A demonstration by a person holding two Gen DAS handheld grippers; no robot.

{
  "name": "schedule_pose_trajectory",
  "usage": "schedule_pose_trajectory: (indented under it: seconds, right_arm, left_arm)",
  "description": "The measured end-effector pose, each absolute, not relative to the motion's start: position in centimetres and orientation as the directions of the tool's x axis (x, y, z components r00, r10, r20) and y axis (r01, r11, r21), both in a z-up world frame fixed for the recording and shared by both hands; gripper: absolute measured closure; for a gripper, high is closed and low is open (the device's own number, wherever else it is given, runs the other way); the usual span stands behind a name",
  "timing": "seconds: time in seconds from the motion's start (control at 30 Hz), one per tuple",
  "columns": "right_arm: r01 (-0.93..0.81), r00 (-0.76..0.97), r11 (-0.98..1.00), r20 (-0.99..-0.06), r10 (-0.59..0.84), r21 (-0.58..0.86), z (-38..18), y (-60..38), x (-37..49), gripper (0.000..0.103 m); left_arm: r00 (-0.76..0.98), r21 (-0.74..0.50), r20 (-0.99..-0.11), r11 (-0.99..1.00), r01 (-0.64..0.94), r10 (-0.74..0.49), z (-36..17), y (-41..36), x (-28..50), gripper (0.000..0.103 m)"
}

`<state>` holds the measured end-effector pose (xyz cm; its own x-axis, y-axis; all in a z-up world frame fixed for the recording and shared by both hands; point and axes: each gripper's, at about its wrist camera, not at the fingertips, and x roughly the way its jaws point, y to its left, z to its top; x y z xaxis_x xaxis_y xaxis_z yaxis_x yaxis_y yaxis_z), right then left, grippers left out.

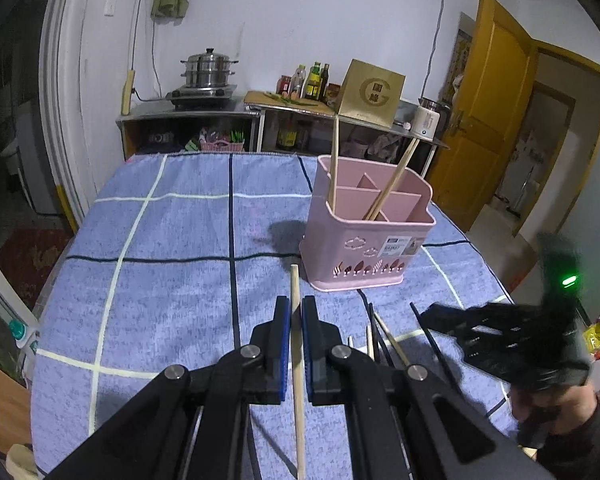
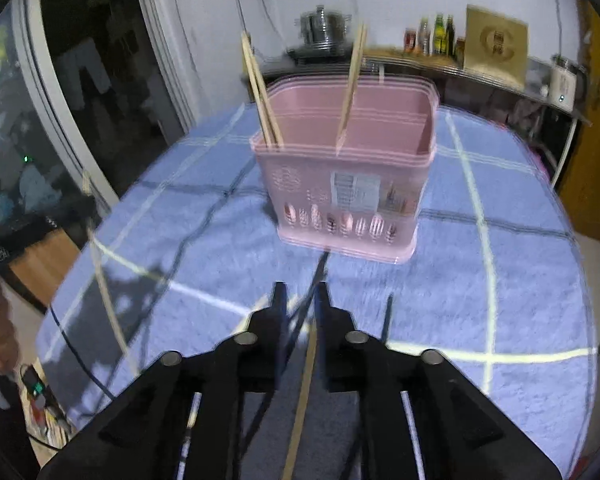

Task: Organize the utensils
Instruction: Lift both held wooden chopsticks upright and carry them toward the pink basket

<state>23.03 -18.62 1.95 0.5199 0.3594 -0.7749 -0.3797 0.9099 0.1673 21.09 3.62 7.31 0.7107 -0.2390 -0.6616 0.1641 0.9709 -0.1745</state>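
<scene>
The left tool (image 1: 296, 306) was clenched on a pale wooden chopstick (image 1: 298, 380), raised above the blue checked cloth (image 1: 160, 240) covering the counter. The pink utensil holder (image 1: 364, 236), with chopsticks standing in two compartments, sat toward the counter's far right. The right tool (image 2: 302, 300) stood slightly parted over loose dark chopsticks (image 2: 306, 308) at the near edge, gripping nothing.

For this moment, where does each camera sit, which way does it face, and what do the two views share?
Left wrist: on the left gripper, looking down its fingers, shut on a wooden chopstick, toward the pink holder; the right gripper and a hand show at right.
Right wrist: on the right gripper, blurred, facing the holder; dark and wooden chopsticks lie between its fingers.
Shared: holder, blue cloth, back shelf.
</scene>
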Motion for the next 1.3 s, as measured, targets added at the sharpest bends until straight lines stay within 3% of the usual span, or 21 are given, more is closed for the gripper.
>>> schedule_pose_trajectory:
  seconds: [0.13, 0.4, 0.53, 0.63, 1.3]
  right_arm:
    - [-0.363, 0.464, 0.921, -0.829, 0.312, 0.144, -1.4, -17.9, 24.6, 0.087]
    - [-0.371, 0.436, 0.923, -0.858, 0.270, 0.102, -2.9, -16.5, 25.9, 0.087]
    - [-0.373, 0.440, 0.926, -0.866, 0.237, 0.063, -3.0, -15.6, 25.9, 0.096]
    - [-0.371, 0.443, 0.926, -0.863, 0.244, 0.071, -2.8, -15.8, 26.0, 0.097]
    - [-0.404, 0.682, 0.908, -0.626, 0.378, 0.109, 9.7, -19.4, 21.5, 0.098]
  left_arm:
    - [0.704, -0.172, -0.670, 0.972, 0.161, -0.235, 6.8, 3.9, 21.4, 0.097]
    - [0.697, -0.172, -0.677, 0.972, 0.162, -0.236, 6.4, 4.1, 22.0, 0.097]
    - [0.693, -0.173, -0.680, 0.971, 0.166, -0.239, 6.2, 3.9, 22.2, 0.097]
    - [0.693, -0.172, -0.679, 0.970, 0.170, -0.242, 6.3, 3.7, 22.2, 0.097]
    - [0.745, -0.145, -0.612, 0.963, 0.226, -0.267, 11.1, 2.1, 20.7, 0.097]
